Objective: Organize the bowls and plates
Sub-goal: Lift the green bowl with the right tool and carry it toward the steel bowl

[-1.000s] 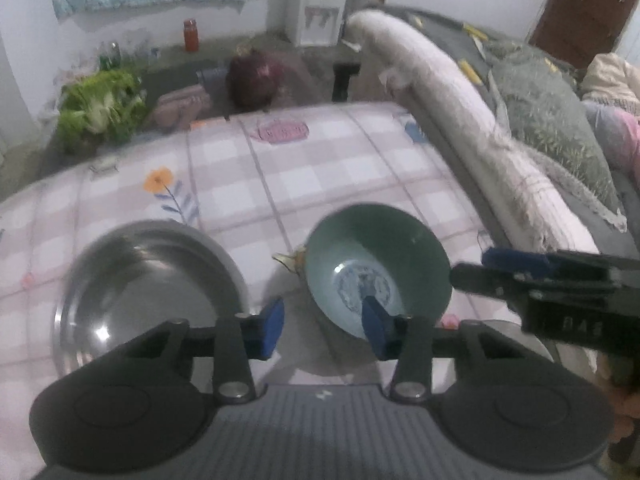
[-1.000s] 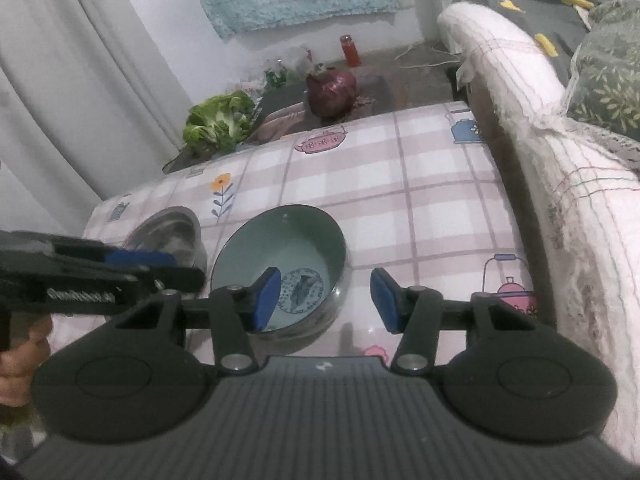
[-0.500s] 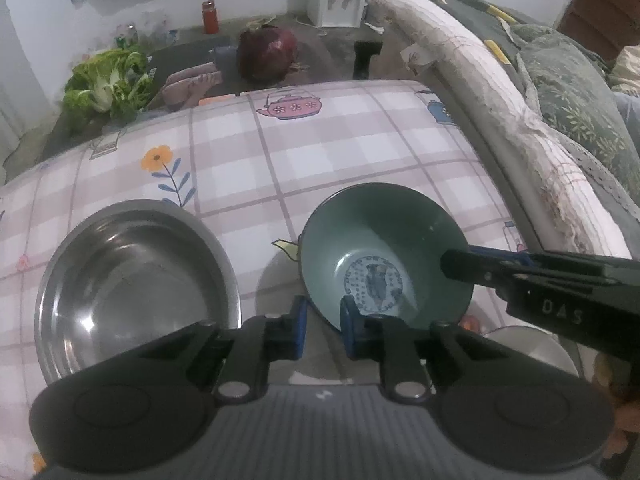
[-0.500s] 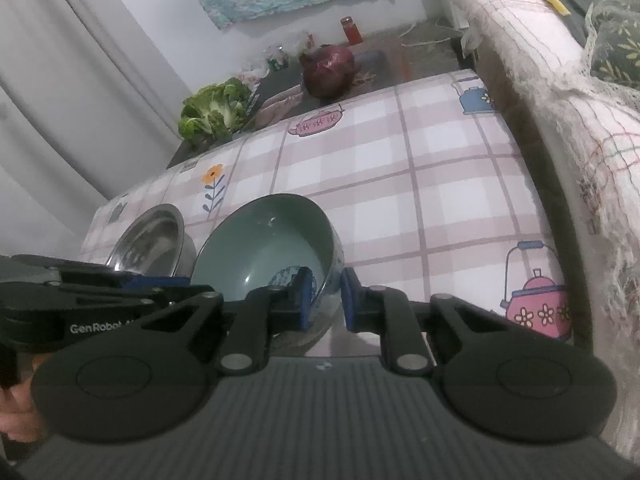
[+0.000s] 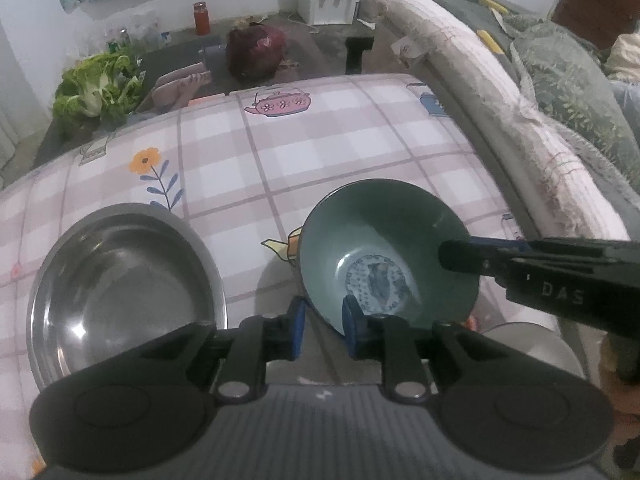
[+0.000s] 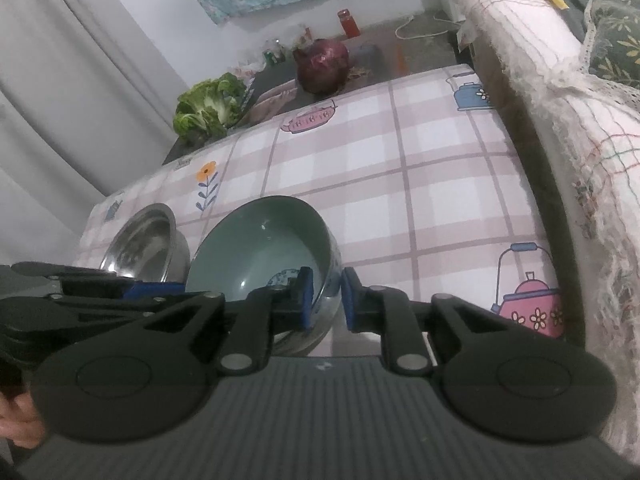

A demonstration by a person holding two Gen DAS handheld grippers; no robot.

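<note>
A green ceramic bowl (image 5: 384,236) with a blue fish print inside is held tilted above the checked tablecloth (image 5: 320,152). My left gripper (image 5: 322,330) is shut on its near rim. My right gripper (image 6: 323,298) is shut on its opposite rim; it shows in the left wrist view (image 5: 452,258) reaching in from the right. The bowl also shows in the right wrist view (image 6: 264,248). A steel bowl (image 5: 120,280) sits on the cloth to the left, also in the right wrist view (image 6: 146,240).
A grey round dish (image 5: 532,344) lies under the right gripper at the near right. A sofa arm with a lace cover (image 5: 500,120) runs along the table's right side. Green vegetables (image 5: 96,88) and a red cabbage (image 5: 256,50) lie beyond the far edge.
Both grippers closed from open onto the green bowl's rim. The bowl has risen and tilted off the cloth.
</note>
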